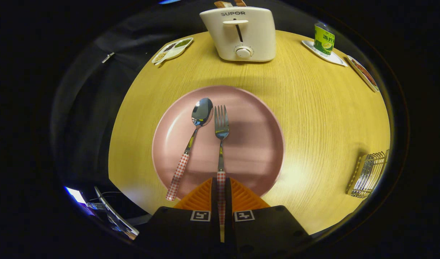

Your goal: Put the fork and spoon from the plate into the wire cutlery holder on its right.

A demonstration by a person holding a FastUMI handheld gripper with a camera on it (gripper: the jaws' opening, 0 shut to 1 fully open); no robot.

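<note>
While the hand-held gripper (221, 190) is clamping the fork (221, 144) by its checked handle low at frame centre on the plate (255, 144), we are seeing the fork's long axis running straight ahead, and the wire cutlery holder (369, 174) sitting lower right.

On the desk (313, 118), the plate (255, 144) lies just ahead of the fingers (205, 196), bearing the spoon (191, 144) left of the fork (221, 144), whose handle runs back between them. The wire cutlery holder (369, 174) stands well right of the plate, the toaster (239, 34) beyond it.
</note>
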